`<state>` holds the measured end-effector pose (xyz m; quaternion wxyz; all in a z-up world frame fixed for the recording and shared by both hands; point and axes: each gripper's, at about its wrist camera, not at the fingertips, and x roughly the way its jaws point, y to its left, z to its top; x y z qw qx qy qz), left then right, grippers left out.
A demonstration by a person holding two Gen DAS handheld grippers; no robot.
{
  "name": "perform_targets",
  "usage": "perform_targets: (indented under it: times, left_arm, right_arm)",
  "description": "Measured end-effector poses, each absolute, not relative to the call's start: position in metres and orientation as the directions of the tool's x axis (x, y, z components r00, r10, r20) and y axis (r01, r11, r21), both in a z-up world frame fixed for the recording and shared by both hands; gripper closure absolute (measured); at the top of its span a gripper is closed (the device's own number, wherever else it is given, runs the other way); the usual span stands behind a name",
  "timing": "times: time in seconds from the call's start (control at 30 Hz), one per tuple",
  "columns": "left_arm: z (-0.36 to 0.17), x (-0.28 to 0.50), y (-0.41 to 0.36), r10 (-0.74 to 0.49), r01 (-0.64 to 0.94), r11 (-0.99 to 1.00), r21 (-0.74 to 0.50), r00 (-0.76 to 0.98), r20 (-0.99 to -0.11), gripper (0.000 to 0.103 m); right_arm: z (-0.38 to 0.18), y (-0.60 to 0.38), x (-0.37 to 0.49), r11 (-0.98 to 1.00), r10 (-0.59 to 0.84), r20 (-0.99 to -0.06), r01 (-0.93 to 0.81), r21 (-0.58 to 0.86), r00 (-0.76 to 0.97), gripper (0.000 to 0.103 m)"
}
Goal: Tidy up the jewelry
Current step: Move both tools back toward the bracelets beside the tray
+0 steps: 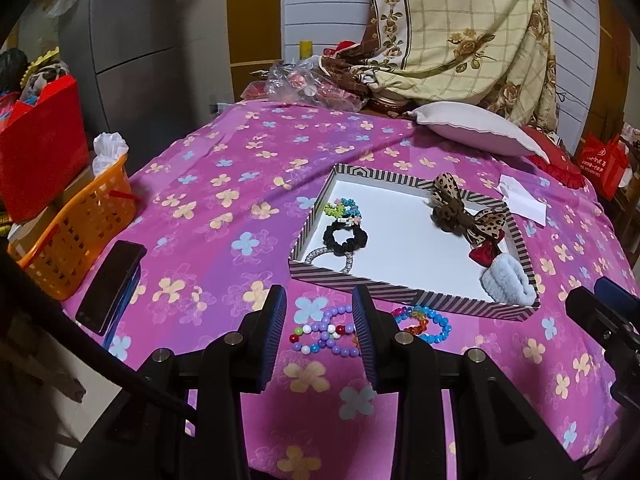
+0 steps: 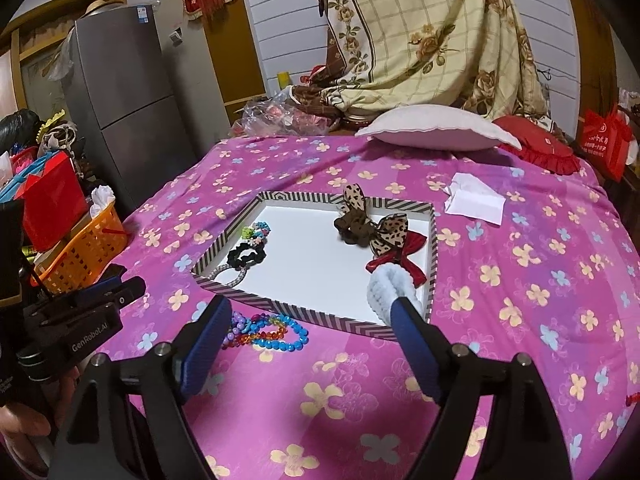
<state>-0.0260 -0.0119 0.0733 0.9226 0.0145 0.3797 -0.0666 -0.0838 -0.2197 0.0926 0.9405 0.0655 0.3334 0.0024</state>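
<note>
blue-padded right gripper (image 2: 308, 320) angled down, jaws wide, empty; left gripper (image 1: 320, 312) open.

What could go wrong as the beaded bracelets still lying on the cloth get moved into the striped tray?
1. The beaded bracelets lie tangled in one heap, so the left hand-held gripper may well lift several together or drop one.
2. They sit close against the striped tray wall, so a low approach could nudge it.
3. The white fluffy band sits beside the open right hand-held gripper and could catch on a finger.
</note>
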Motion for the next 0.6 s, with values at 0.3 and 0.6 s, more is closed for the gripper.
perform_targets:
  times: [0.3, 0.6]
  left_arm:
    - [0.080, -0.030, -0.008, -0.109, 0.127, 0.992, -0.025, 0.713, -0.693, 0.067]
    - [0.081, -0.031, -0.008, -0.107, 0.127, 0.992, -0.022, 0.715, -0.691, 0.067]
  right_arm:
    - [0.098, -0.211, -0.088, 0.993, 0.050, -0.622, 0.025, 0.111, 0.782, 0.018]
    - [0.098, -0.209, -0.087, 0.995, 0.040, -0.624, 0.026, 0.096, 0.780, 0.018]
